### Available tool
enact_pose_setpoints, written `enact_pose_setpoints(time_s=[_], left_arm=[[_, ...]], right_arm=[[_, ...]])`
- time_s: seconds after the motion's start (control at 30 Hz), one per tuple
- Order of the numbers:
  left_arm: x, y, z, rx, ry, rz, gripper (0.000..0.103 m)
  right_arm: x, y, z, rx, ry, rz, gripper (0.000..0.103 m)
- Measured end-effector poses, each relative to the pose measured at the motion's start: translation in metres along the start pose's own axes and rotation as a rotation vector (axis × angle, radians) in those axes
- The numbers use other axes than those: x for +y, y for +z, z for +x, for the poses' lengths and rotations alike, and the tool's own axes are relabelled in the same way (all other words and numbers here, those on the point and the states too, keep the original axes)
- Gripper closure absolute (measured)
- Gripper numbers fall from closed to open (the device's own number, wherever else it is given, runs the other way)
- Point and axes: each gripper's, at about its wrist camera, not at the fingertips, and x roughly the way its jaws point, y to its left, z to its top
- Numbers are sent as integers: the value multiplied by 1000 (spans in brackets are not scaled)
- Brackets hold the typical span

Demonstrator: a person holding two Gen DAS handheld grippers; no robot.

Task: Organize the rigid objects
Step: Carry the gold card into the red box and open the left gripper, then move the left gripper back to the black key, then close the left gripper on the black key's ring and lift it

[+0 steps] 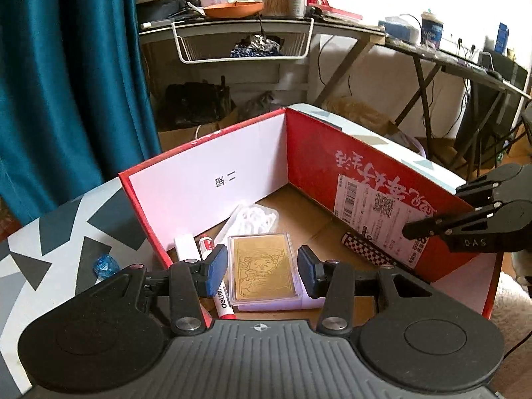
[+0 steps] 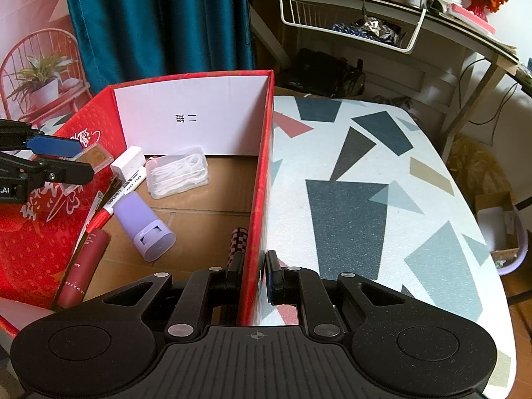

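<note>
Low centre of the left wrist view, left gripper point(image 1: 262, 267) has its blue pads point(image 1: 217, 266) pressed on the two long edges of a clear plastic case holding a gold engraved card point(image 1: 261, 274). Case hangs over the near left part of the red cardboard box with brown floor point(image 1: 206, 179), not set down yet. Right gripper point(image 2: 254, 266) is clamped on the box's right wall, one jaw inside, one outside.

Risks, as I judge them:
- Grip is on thin slick edges only, so the case could pivot or slip out and drop flat onto the red-capped white marker point(image 1: 221, 294) or the white rectangular block point(image 1: 184, 246) below.
- That corner is crowded; released there, the case likely ends up tilted on top of things rather than flat.
- Lowering close to the left wall could catch the case on the rim.
- Any pull by the right hand could skew or tip the light box while the pinch holds.

View differences:
- Right wrist view alone shows the lilac plastic cylinder with a slotted end point(image 2: 144, 226) and the dark red tube point(image 2: 83, 266), both lying on the floor; the left gripper body hides them in its own view.
- It shows the case edge-on, near the left wall's rim.
- Left wrist view alone shows the card face, the shipping label on the right wall point(image 1: 372, 209), and a small blue faceted bead point(image 1: 104, 264) on the patterned tabletop point(image 1: 63, 232) outside the box.
- Both show the clear tub of white floss picks point(image 2: 178, 176) and the black-and-white checkered tube point(image 1: 365, 249).
</note>
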Motion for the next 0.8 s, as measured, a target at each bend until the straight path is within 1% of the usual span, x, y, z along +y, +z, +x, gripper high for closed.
enact_pose_setpoints(time_s=[0.07, 0.1, 0.13, 0.17, 0.23, 0.3, 0.37, 0.47, 0.53, 0.57, 0.6, 0.63, 0.73, 0.8], left_arm=[[7, 2, -7, -24, -7, -27, 47], [12, 3, -10, -42, -10, -46, 40], [18, 4, -15, -60, -14, -71, 37], [26, 6, -19, -77, -20, -98, 37], [38, 8, -27, -107, -8, -135, 37], [51, 9, -36, -134, 37, -173, 37], [68, 8, -39, -140, 98, -225, 38], [90, -3, -38, -125, 174, -310, 46], [96, -13, -30, -93, 215, -331, 56], [97, -18, -23, -68, 230, -342, 59], [98, -22, -17, -48, 234, -354, 63], [100, -27, -12, -30, 233, -370, 65], [104, -39, 9, 13, 211, -428, 66], [108, -45, 23, 36, 183, -465, 66]], right_arm=[[0, 0, 0, 0, 0, 0, 91], [0, 0, 0, 0, 0, -1, 91], [0, 0, 0, 0, 0, 0, 91], [0, 0, 0, 0, 0, 0, 91], [0, 0, 0, 0, 0, 0, 91], [0, 0, 0, -1, 1, 1, 91], [-1, 0, 0, -1, 1, 0, 91], [-1, 0, 0, -1, 1, 0, 91], [-1, 0, 0, -1, 1, 0, 91], [-1, 0, 0, -1, 1, 0, 91], [-1, -1, 0, 0, 0, -1, 91], [-1, -1, 0, 0, 0, -2, 91], [0, 0, 0, 1, -1, -6, 91], [0, 0, 0, 2, -1, -7, 91]])
